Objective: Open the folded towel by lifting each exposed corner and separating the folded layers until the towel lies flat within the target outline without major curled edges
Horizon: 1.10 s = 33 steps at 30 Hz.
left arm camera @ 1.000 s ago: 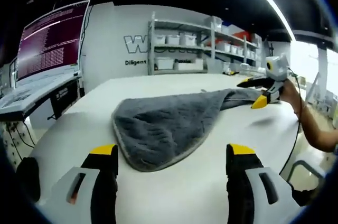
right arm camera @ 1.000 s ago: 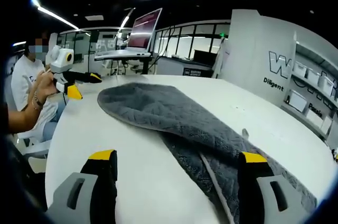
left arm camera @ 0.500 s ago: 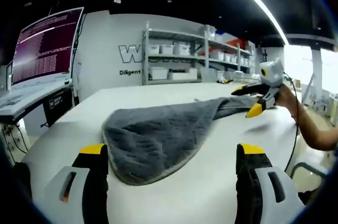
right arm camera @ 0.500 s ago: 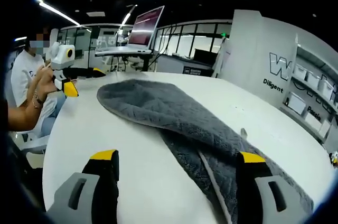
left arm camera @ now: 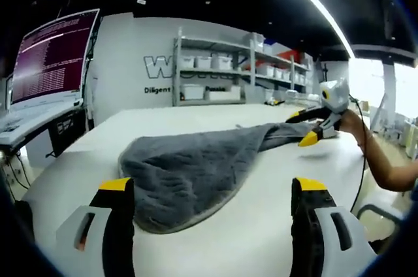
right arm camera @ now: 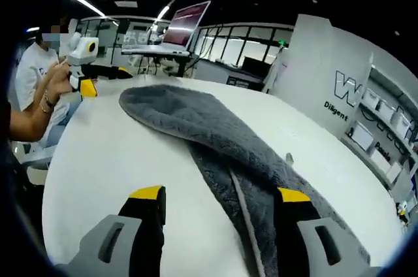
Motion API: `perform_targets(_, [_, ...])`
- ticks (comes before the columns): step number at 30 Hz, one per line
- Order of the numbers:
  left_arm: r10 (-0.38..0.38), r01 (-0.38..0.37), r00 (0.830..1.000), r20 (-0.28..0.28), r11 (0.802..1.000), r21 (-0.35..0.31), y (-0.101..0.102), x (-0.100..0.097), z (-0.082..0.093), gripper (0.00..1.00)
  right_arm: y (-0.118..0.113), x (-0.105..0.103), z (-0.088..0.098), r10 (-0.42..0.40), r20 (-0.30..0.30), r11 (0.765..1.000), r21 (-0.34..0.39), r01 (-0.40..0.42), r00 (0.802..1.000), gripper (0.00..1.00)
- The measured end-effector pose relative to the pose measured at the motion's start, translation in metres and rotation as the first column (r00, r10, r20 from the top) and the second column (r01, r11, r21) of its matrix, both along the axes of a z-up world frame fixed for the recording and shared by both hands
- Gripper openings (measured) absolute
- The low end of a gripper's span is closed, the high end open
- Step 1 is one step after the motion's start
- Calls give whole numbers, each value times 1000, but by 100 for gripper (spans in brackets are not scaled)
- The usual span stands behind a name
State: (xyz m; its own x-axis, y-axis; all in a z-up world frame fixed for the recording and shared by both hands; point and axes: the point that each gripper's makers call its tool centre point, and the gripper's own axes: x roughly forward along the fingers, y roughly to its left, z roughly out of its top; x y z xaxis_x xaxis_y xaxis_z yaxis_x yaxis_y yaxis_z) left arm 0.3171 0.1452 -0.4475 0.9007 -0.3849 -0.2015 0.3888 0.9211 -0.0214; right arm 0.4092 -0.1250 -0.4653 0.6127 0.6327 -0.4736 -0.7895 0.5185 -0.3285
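Note:
A grey towel (left arm camera: 189, 166) lies folded and bunched lengthwise on the white table (left arm camera: 261, 211). In the left gripper view its rounded end lies just beyond my left gripper (left arm camera: 212, 189), which is open and a little short of the cloth. At the towel's far end my right gripper (left arm camera: 302, 128) hovers in a hand. In the right gripper view the towel (right arm camera: 196, 127) runs between the open jaws of my right gripper (right arm camera: 220, 195), with a pale hem line under them. The left gripper (right arm camera: 101, 80) is at the far end, beside the towel.
A monitor (left arm camera: 49, 55) on a desk stands to the left, and shelves with bins (left arm camera: 215, 74) line the back wall. A laptop on a stand (right arm camera: 186, 19) is beyond the table. A seated person (right arm camera: 32, 87) is at the table's edge.
My right gripper's jaws have narrowed somewhat around the towel and sit lower over it. The left gripper view has shifted slightly. The towel lies as before.

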Motion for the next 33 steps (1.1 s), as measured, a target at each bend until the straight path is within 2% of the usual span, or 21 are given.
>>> perform_targets(5, [2,-2,1000,-3,1000,3,-2,-1,-1,96,-4,4,-5,-10,15,999,-31,10,1000,46])
perform_targets(8, [3,-3,1000,4,1000,-3,-2,-3,2,96,-11,6,-14,-33,0,996,-86,33,999,44])
perform_targets(10, [6,-6,1000,10,1000,-4,-1,-3,4,96,-17,9,-14,-52,20,991,-118,54,998,40])
perform_targets(12, [9,-9,1000,12,1000,-4,0,-3,6,95,-21,11,-13,-60,33,990,-129,64,998,33])
perform_targets(14, [5,-5,1000,10,1000,1,0,-3,5,95,-24,13,-11,-72,43,988,-130,77,996,31])
perform_targets(16, [3,-3,1000,5,1000,6,-1,-4,4,95,-30,16,-14,-88,51,982,-161,95,995,28])
perform_targets(18, [6,-6,1000,7,1000,0,1,-5,4,94,-36,17,-22,-102,53,967,-227,112,993,27])
perform_targets(20, [11,-11,1000,9,1000,-1,2,-6,5,94,-37,17,-27,-107,42,963,-245,114,993,24])
perform_targets(27, [5,-5,1000,4,1000,-1,2,-8,5,93,-45,23,-22,-122,71,963,-234,135,990,8])
perform_targets(29, [5,-5,1000,5,1000,-2,2,-8,5,93,-43,23,-20,-115,68,970,-209,127,991,3])
perform_targets(33, [3,-3,1000,1,1000,-2,1,-8,4,93,-41,22,-19,-109,70,972,-203,122,992,2])
